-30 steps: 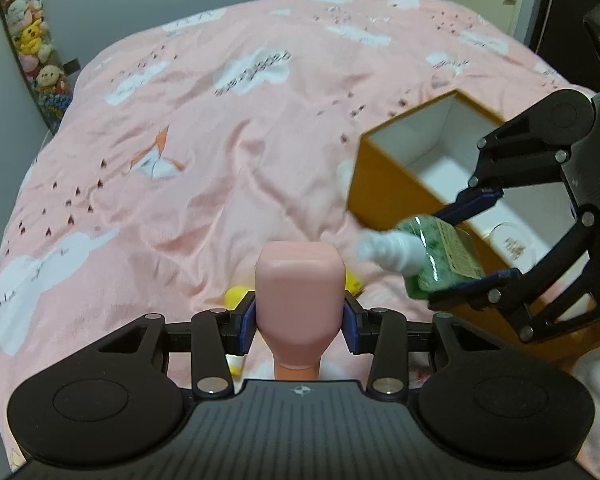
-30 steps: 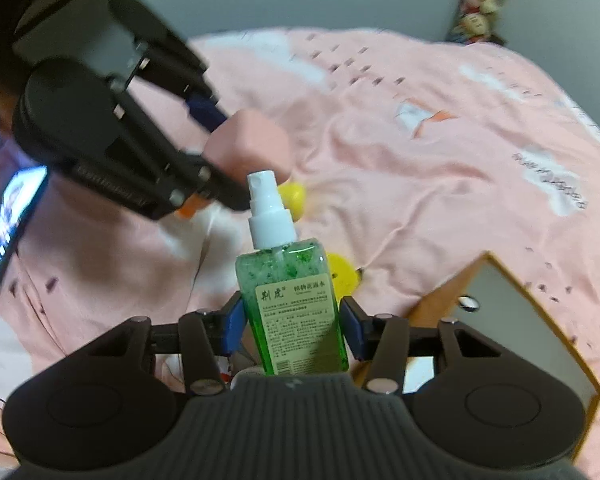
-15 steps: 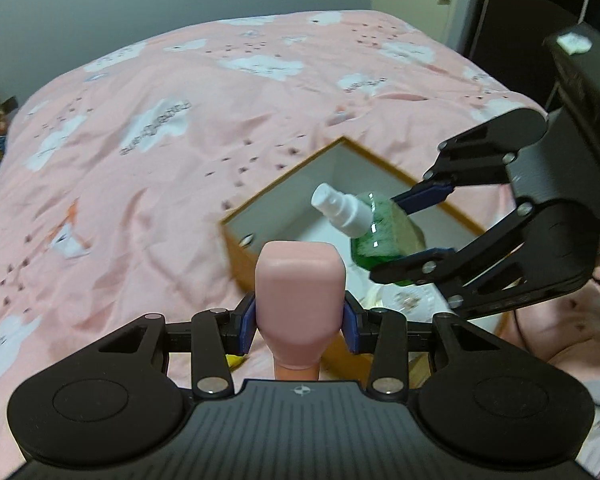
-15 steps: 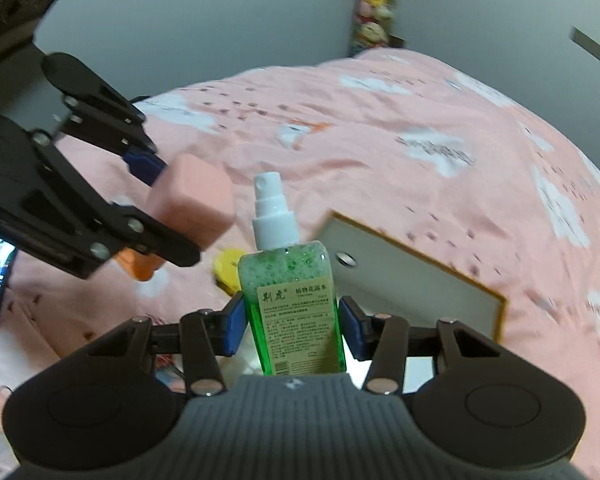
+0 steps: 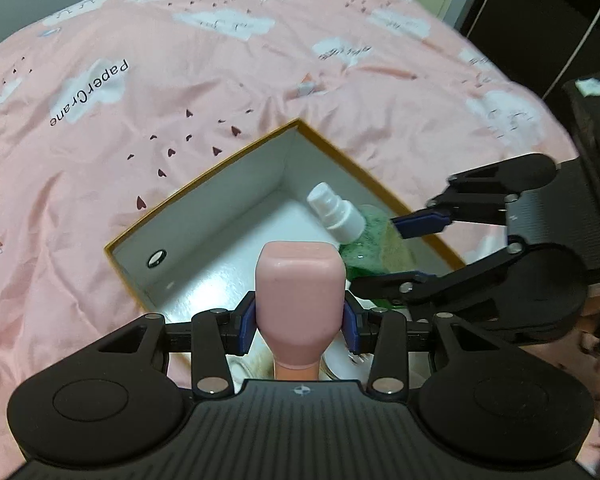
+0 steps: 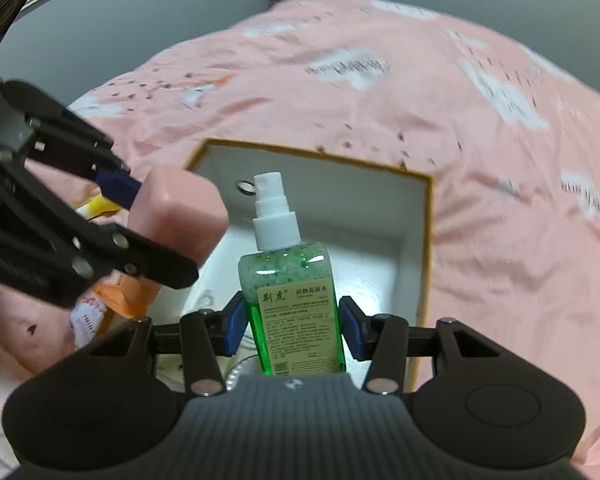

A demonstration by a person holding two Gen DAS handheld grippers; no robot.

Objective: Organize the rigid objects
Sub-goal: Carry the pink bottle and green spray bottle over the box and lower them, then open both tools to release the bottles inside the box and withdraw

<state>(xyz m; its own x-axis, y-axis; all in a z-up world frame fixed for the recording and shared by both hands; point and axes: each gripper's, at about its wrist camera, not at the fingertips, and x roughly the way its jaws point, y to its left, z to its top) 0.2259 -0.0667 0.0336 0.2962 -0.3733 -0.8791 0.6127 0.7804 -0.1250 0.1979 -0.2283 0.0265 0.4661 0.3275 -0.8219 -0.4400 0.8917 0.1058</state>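
My left gripper (image 5: 300,322) is shut on a pink bottle (image 5: 300,284) held upright between its blue pads. My right gripper (image 6: 292,326) is shut on a green spray bottle (image 6: 290,292) with a white pump top. Both hang over an open box (image 5: 204,184) with an orange rim and white inside, lying on the pink bedspread. In the left wrist view the right gripper (image 5: 408,250) comes in from the right with the green spray bottle (image 5: 364,240) tilted over the box. In the right wrist view the left gripper (image 6: 140,224) holds the pink bottle (image 6: 180,216) over the box (image 6: 424,240) at its left side.
The pink bedspread (image 5: 180,80) with white cloud prints fills both views. Yellow and orange items (image 6: 100,206) lie on the bed left of the box, partly hidden by the left gripper. Something glassy (image 6: 236,372) lies low in the box under the right gripper. Grey walls stand behind the bed.
Both grippers have swept sideways across the bed with their bottles and now hang over the open box, which has come to the middle of both views. The right gripper has rolled.
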